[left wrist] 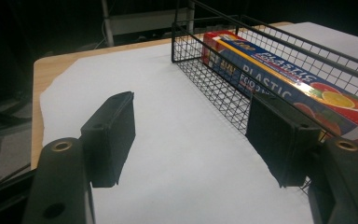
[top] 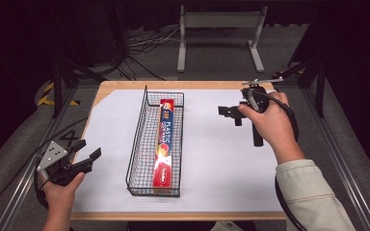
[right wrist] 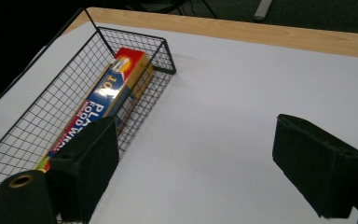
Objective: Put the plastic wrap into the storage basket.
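Black wire basket [top: 139,144] holds the red-and-blue plastic-wrap box [top: 165,144] lying lengthwise on the white-covered table [top: 221,163]; left gripper [top: 84,155] and right gripper [top: 230,112] flank the basket, both spread empty; a careless reach could snag the mesh

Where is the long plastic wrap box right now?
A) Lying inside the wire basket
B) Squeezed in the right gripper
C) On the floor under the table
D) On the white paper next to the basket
A: the box lies flat inside the wire basket, along its right wall, and both grippers are open and away from it.
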A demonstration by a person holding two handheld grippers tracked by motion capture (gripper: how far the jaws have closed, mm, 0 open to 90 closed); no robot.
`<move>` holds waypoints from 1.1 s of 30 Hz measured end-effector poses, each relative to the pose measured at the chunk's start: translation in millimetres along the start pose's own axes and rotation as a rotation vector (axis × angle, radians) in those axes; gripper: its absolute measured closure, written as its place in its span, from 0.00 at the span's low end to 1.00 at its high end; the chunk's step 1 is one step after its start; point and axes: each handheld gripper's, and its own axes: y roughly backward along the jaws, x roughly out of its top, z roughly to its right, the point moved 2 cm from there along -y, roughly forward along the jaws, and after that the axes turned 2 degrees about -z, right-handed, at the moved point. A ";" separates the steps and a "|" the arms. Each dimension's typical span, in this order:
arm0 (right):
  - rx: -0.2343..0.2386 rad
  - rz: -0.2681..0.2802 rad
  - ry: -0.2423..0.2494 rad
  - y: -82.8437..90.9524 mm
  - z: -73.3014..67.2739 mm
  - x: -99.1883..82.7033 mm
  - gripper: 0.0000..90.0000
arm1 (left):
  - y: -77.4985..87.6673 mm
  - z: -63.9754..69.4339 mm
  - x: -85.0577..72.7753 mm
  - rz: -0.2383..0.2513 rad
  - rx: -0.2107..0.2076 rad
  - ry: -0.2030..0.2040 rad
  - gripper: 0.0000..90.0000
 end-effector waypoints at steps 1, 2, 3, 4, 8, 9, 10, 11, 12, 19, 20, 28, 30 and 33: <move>-0.003 0.005 -0.001 1.2 4.7 -1.7 0.17 | -0.5 -0.1 0.1 -0.001 0.004 -0.002 0.37; -0.009 0.017 0.004 2.7 10.3 -3.5 0.17 | -1.1 0.0 0.1 -0.003 0.004 -0.004 0.37; -0.011 0.029 0.010 3.8 14.8 -5.3 0.17 | -2.1 0.2 0.0 -0.007 0.006 -0.007 0.38; -0.006 0.038 0.015 5.2 19.5 -8.4 0.17 | -2.9 0.3 -0.2 -0.009 0.006 -0.008 0.38; 0.019 0.071 0.047 8.3 31.5 -21.8 0.17 | -5.1 1.4 -0.9 -0.018 0.000 -0.013 0.37; 0.029 0.075 0.052 8.4 35.6 -27.3 0.16 | -5.8 1.5 -1.2 -0.018 -0.001 -0.012 0.37; 0.035 0.078 0.061 8.0 40.8 -34.3 0.17 | -6.2 1.5 -1.4 -0.018 -0.003 -0.010 0.37; 0.033 0.090 0.080 7.6 44.1 -37.9 0.18 | -6.8 1.5 -1.7 -0.016 -0.007 -0.006 0.36; 0.032 0.109 0.104 6.8 48.0 -42.2 0.18 | -7.7 1.8 -2.4 -0.018 -0.010 -0.001 0.36; 0.067 0.176 0.124 2.1 66.7 -77.1 0.18 | -13.1 5.8 -6.7 -0.045 -0.016 -0.032 0.35; 0.067 0.176 0.129 1.2 68.2 -80.7 0.17 | -13.7 6.2 -7.5 -0.048 -0.017 -0.036 0.35; 0.081 0.207 0.196 -13.2 83.5 -125.8 0.16 | -12.3 6.7 -14.3 -0.054 -0.017 -0.041 0.34; 0.092 0.223 0.235 -15.4 86.0 -134.9 0.15 | -11.8 6.9 -16.0 -0.055 -0.018 -0.040 0.33; 0.112 0.228 0.247 -17.6 89.1 -148.3 0.14 | -11.7 7.3 -17.0 -0.060 -0.014 -0.043 0.32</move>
